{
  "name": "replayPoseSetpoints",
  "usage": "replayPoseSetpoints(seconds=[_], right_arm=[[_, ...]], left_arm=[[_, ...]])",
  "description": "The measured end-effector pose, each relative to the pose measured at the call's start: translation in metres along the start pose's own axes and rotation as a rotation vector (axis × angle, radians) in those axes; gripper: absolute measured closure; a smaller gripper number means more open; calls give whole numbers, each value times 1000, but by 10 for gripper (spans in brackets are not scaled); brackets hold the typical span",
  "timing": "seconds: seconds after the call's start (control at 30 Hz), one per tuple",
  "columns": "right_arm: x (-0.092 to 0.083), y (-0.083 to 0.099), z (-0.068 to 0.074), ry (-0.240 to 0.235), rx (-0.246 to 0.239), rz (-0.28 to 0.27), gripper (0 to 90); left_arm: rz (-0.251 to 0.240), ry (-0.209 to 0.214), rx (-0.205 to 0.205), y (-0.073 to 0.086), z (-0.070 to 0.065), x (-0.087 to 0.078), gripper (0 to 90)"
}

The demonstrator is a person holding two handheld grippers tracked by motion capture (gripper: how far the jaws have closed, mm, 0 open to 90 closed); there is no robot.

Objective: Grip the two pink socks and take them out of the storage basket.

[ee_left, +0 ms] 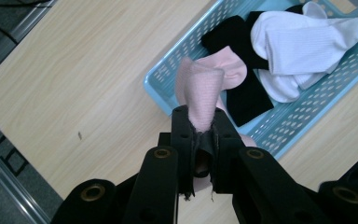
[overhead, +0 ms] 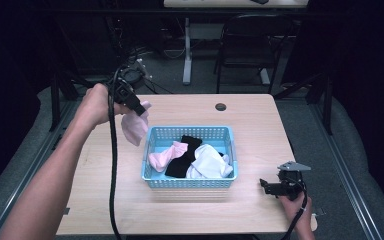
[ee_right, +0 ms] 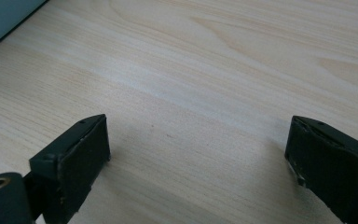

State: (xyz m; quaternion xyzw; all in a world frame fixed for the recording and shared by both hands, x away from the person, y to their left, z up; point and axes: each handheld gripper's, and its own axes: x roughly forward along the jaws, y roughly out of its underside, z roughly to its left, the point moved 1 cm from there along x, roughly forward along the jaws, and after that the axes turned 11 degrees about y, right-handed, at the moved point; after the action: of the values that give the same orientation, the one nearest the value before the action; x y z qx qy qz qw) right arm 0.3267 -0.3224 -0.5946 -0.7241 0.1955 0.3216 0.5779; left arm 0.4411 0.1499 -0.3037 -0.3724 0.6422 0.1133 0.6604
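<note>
You have two pink socks in play: one pink sock (overhead: 134, 126) hangs clamped in the jaws of your left gripper (overhead: 141, 109), lifted above the counter (overhead: 250, 115) just off the basket's left far corner, and a second pink sock (overhead: 166, 155) lies inside the blue basket (overhead: 190, 181) at its left side. Beside it in the basket you can count one black sock (overhead: 186, 156) and a bundle of white socks (overhead: 209, 162); how many white ones cannot be told.

Your left gripper view shows the held sock's cuff (ee_left: 200, 93) pinched between the closed jaws, with the basket wall (ee_left: 303, 116) below and to the right. The high view adds your left hand (overhead: 96, 104) raised, with the cable trailing down.

Your right gripper (overhead: 276, 187) rests low at the counter's near right, well apart from the basket. Its own view shows the jaws spread wide over bare wood, holding nothing, with a sliver of the basket at the top left corner.

Beyond the counter stands a dark chair (overhead: 252, 42).
</note>
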Motion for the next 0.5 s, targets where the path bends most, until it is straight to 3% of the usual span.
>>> replayPoseSetpoints(seconds=[0.5], right_arm=[[0, 0, 0, 0, -1, 0, 58]], left_arm=[[-16, -16, -110, 50, 38, -10, 825]])
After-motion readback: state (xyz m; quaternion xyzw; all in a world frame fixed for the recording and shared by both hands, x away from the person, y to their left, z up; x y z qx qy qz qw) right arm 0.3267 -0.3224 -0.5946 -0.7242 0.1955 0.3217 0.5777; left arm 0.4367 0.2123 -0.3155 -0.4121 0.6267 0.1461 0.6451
